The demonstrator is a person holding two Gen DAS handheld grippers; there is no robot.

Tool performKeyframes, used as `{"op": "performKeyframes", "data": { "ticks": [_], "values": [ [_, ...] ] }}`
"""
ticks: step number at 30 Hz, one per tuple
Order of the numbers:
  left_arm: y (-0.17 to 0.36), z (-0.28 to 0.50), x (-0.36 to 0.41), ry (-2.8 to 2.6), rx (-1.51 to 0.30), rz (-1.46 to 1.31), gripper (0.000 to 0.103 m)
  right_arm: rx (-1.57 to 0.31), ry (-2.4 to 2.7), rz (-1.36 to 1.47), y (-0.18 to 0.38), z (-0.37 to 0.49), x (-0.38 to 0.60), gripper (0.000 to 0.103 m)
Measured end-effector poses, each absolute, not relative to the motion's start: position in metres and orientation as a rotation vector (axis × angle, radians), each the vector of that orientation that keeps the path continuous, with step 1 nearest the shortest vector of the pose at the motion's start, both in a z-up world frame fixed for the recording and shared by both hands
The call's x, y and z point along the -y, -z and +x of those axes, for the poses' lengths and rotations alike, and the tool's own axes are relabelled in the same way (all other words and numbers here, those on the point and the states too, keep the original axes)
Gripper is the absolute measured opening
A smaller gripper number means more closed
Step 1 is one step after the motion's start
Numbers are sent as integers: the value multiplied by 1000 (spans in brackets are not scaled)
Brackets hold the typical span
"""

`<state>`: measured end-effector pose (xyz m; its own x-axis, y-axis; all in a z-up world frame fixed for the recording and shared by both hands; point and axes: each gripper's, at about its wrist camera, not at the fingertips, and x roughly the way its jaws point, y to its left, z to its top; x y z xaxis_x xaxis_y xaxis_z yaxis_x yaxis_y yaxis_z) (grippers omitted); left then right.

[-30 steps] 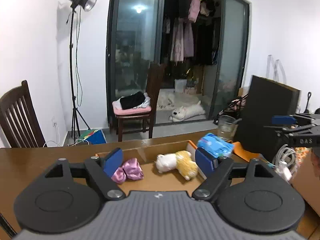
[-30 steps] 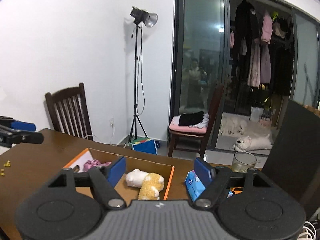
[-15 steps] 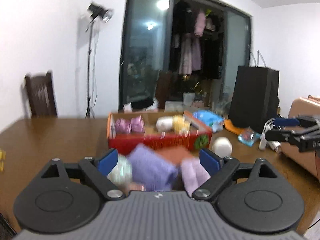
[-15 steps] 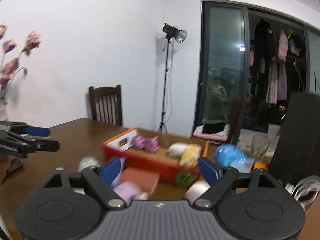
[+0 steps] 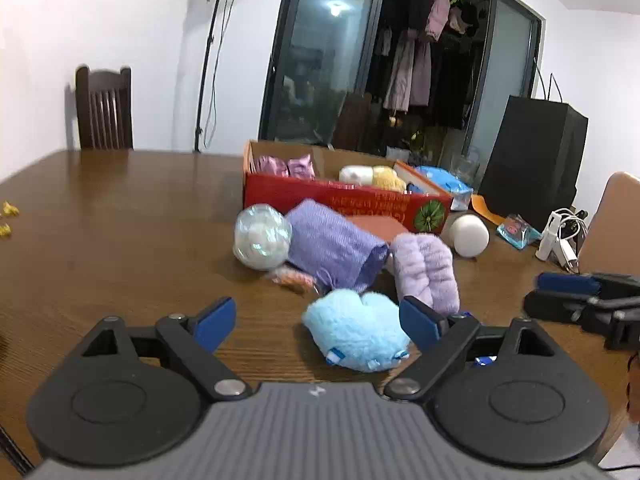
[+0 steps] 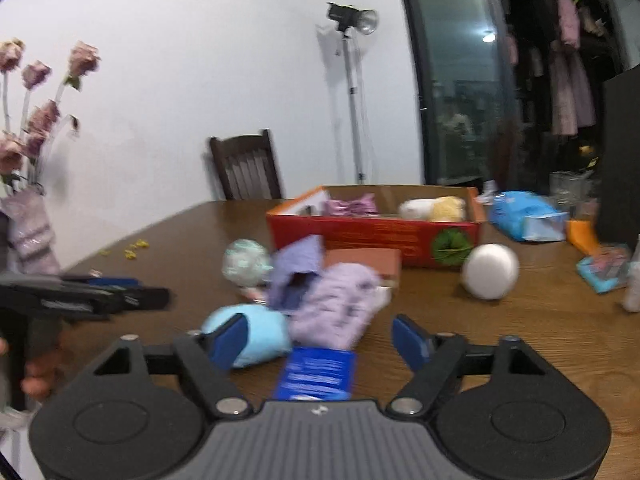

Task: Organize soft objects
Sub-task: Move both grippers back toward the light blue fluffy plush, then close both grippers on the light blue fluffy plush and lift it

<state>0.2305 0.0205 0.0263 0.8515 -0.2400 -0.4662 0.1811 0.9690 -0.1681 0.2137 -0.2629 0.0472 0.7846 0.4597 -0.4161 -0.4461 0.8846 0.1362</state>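
Note:
A pile of soft things lies on the wooden table in front of a red cardboard box. Closest is a light blue plush. Behind it lie a lilac fluffy piece, a purple cloth pouch and a clear ball with white filling. My left gripper is open, the blue plush between its fingers near the right one, untouched. My right gripper is closing over the lilac piece and a blue packet, pads not pressing. The box holds pink bows and a white-and-yellow plush.
A white ball and a terracotta flat block sit by the box. Blue tissue pack, black bag and white cables crowd the right. A vase of dried flowers stands at the left edge, chair behind.
Both grippers have come down and back from over the box to just above the table by the soft pile. The right jaws have narrowed since half a second ago.

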Motion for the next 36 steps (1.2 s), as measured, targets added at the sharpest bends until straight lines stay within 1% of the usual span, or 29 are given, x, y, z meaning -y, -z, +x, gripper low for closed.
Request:
{"op": "performKeyframes", "data": {
  "ticks": [3, 4, 7, 8, 11, 13, 15, 16, 18, 22, 24, 26, 27, 29, 32, 36],
  "values": [
    [-17, 243, -20, 211, -536, -120, 90, -517, -581, 15, -36, 220, 237, 54],
    [-14, 247, -21, 210, -547, -127, 90, -539, -610, -2, -30, 221, 228, 53],
    [-7, 257, -22, 220, -580, -142, 84, -615, -643, -51, -10, 228, 206, 50],
    [-5, 259, -21, 225, -587, -144, 82, -640, -615, -68, -4, 233, 203, 46],
    [0, 262, -19, 261, -599, -157, 79, -646, -463, -153, 2, 242, 199, 47],
    [4, 265, -21, 282, -612, -189, 75, -624, -482, -121, -4, 244, 205, 47],
    [8, 270, -26, 292, -636, -235, 65, -625, -552, -7, -10, 251, 211, 46],
    [10, 272, -28, 307, -645, -268, 63, -622, -568, 24, -11, 254, 210, 46],
    [12, 276, -36, 344, -656, -331, 53, -610, -581, 74, -12, 268, 208, 46],
    [14, 276, -40, 361, -665, -371, 51, -660, -598, 193, -3, 306, 201, 46],
    [15, 275, -41, 367, -666, -391, 45, -704, -619, 244, 4, 317, 197, 46],
    [18, 274, -38, 378, -675, -417, 42, -723, -628, 259, 9, 322, 195, 46],
    [19, 272, -37, 385, -677, -421, 39, -717, -627, 250, 9, 318, 194, 44],
    [18, 265, -32, 406, -683, -420, 39, -713, -622, 233, 10, 309, 198, 41],
    [19, 256, -23, 458, -714, -406, 33, -730, -625, 235, 7, 289, 211, 38],
    [20, 245, -10, 495, -713, -360, 34, -767, -609, 248, 11, 263, 225, 30]
  ]
}}
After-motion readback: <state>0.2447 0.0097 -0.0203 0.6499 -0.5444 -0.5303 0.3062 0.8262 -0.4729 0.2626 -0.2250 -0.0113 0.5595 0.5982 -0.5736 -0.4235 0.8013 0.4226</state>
